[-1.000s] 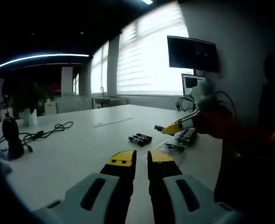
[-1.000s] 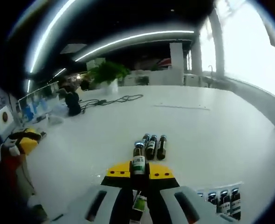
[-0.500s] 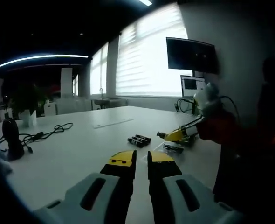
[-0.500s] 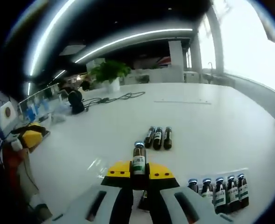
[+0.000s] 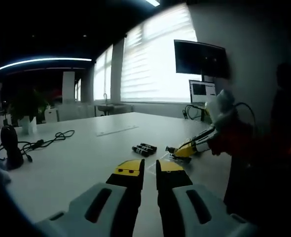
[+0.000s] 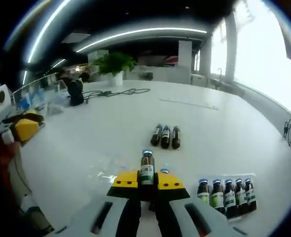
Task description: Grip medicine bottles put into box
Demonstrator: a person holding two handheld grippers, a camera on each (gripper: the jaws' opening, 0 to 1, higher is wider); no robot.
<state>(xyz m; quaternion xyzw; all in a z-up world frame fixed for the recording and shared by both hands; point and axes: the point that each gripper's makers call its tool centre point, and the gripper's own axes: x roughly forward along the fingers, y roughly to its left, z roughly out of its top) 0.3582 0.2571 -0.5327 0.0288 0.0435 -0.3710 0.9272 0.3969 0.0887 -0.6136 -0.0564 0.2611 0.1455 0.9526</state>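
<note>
My right gripper point(image 6: 146, 180) is shut on a small brown medicine bottle point(image 6: 146, 167) with a blue cap and green label, held upright above a clear plastic box point(image 6: 108, 170). Just past it, three bottles point(image 6: 165, 136) lie side by side on the white table. A row of several bottles point(image 6: 227, 190) stands in a clear tray at the lower right. In the left gripper view my left gripper point(image 5: 150, 169) is shut on nothing, low over the table. The right gripper point(image 5: 182, 148) comes in from the right, next to the three lying bottles point(image 5: 143, 148).
A black cable point(image 6: 121, 91), a black object point(image 6: 76, 94) and a potted plant point(image 6: 113, 64) sit at the table's far side. A monitor point(image 5: 202, 57) hangs on the wall by bright windows. A person's red sleeve point(image 5: 234, 140) is behind the right gripper.
The right gripper has carried its bottle back from the three lying bottles, lower over the clear box. The row of bottles in the tray has come fully into view. The left gripper stays still.
</note>
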